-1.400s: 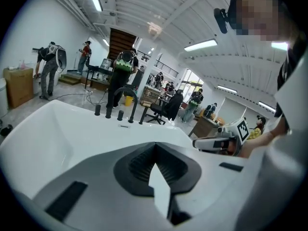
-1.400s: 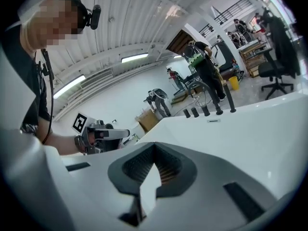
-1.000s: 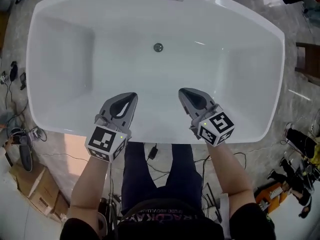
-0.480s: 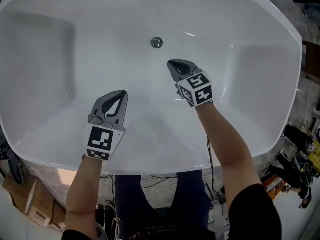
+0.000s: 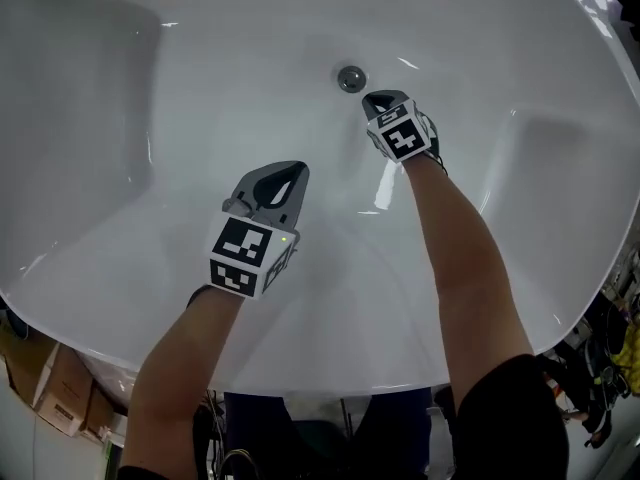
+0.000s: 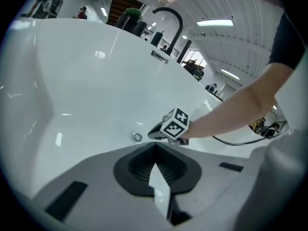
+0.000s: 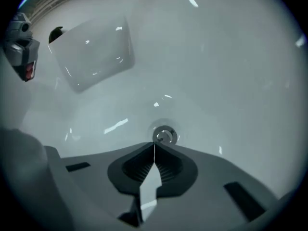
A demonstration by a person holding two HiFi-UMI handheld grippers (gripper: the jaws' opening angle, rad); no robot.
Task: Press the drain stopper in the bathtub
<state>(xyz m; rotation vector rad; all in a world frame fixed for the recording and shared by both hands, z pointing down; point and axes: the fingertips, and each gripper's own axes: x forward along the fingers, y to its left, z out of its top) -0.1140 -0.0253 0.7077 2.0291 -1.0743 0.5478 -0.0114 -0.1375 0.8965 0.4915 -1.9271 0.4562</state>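
A round chrome drain stopper (image 5: 351, 78) sits in the floor of the white bathtub (image 5: 120, 158). My right gripper (image 5: 374, 98) is shut with nothing in it, and its tips are right beside the stopper, just short of it. In the right gripper view the stopper (image 7: 164, 136) lies directly past the tips of the right gripper (image 7: 154, 145). My left gripper (image 5: 299, 168) hangs shut and empty over the tub floor, well back from the drain. From the left gripper view, beyond the shut left gripper (image 6: 155, 146), I see the stopper (image 6: 137, 137) and the right gripper's marker cube (image 6: 174, 123).
The tub's sloped walls rise on all sides. A black curved faucet (image 6: 171, 20) and an overflow plate (image 6: 159, 56) are at the far rim. Cables and shoes (image 5: 612, 358) lie on the floor outside the tub at the right.
My right gripper has travelled forward and down into the tub until its tips reached the drain stopper. The left gripper has moved a little forward. My head has leaned in over the tub.
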